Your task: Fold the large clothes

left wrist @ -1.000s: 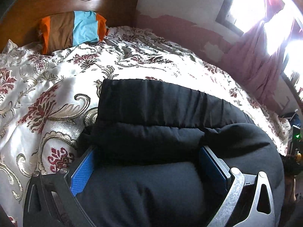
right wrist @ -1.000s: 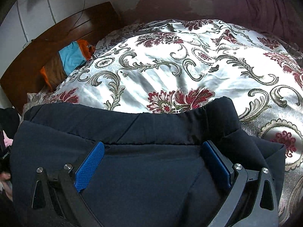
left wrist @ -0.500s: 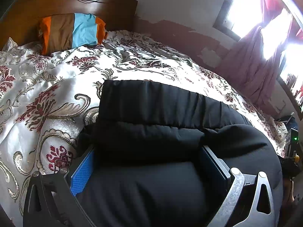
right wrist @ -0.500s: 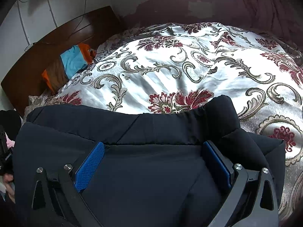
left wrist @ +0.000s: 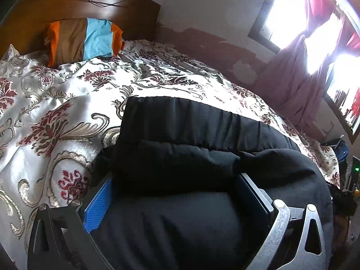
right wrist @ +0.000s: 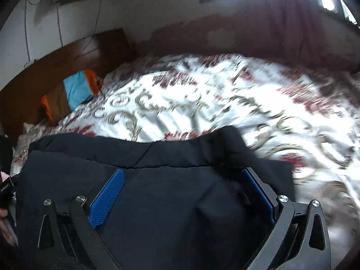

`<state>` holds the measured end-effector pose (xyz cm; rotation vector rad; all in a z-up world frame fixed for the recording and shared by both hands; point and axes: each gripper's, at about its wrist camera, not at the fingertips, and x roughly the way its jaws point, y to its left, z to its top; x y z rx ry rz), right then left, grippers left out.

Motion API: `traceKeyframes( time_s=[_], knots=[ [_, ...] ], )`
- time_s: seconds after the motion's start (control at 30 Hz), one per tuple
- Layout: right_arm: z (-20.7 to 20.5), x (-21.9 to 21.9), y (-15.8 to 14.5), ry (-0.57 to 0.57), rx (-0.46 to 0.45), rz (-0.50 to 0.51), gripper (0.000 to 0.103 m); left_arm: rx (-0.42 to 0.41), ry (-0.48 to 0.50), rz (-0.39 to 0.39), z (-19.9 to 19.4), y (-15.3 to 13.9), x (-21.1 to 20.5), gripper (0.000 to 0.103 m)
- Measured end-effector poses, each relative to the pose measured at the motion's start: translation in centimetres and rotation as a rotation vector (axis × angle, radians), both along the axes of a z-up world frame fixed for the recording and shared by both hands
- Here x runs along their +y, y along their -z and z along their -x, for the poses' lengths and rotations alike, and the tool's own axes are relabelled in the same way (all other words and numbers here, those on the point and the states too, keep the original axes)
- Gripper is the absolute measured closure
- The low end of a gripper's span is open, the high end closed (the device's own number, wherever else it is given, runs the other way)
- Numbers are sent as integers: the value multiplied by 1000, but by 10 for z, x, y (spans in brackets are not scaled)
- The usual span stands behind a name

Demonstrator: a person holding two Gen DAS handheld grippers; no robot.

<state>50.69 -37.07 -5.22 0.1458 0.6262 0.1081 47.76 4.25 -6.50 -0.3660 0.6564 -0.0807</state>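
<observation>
A large black garment point(left wrist: 191, 123) lies folded on the bed, with its gathered waistband edge facing away from me. My left gripper point(left wrist: 175, 177) stands open; the jaws are wide apart and thick cloth bulges between the blue pads point(left wrist: 99, 202). In the right wrist view the same dark garment point(right wrist: 90, 157) fills the lower frame. My right gripper point(right wrist: 182, 171) is open too, with the cloth lying between and over its blue pads point(right wrist: 108, 198). The tips of the fingers are hidden under the fabric.
The bed has a white floral cover point(left wrist: 56, 117) with red and gold patterns. A striped orange, brown and blue pillow point(left wrist: 83, 40) leans on the wooden headboard point(left wrist: 67, 2). Maroon curtains point(left wrist: 299, 83) hang at the bright window on the right. Part of a hand shows at the left edge point(right wrist: 6, 222).
The right wrist view has tilted up quickly, so the bed is blurred and more wall shows. The garment stays put between its fingers. The left view has risen slightly.
</observation>
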Motion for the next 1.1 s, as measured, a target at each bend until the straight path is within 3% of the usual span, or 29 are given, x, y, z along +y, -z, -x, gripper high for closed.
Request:
traceKeyframes(
  time_s=[0.13,0.33,0.53,0.73,0.93,1.1],
  knots=[
    [37,-23,-13,62,-38,-35,2,-15,11,38,13,-7,7,0],
    [85,-57,-6,106,-71,-133,2,-18,2,80,38,-11,24,0],
    [117,-66,22,122,-51,-78,2,22,-12,84,61,3,39,0],
    [129,-68,39,86,-15,-13,2,92,27,195,72,30,47,0],
    [118,-71,32,-5,42,67,2,116,97,162,80,36,40,0],
    [97,-66,18,-128,113,131,2,144,121,199,75,42,44,0]
  ],
)
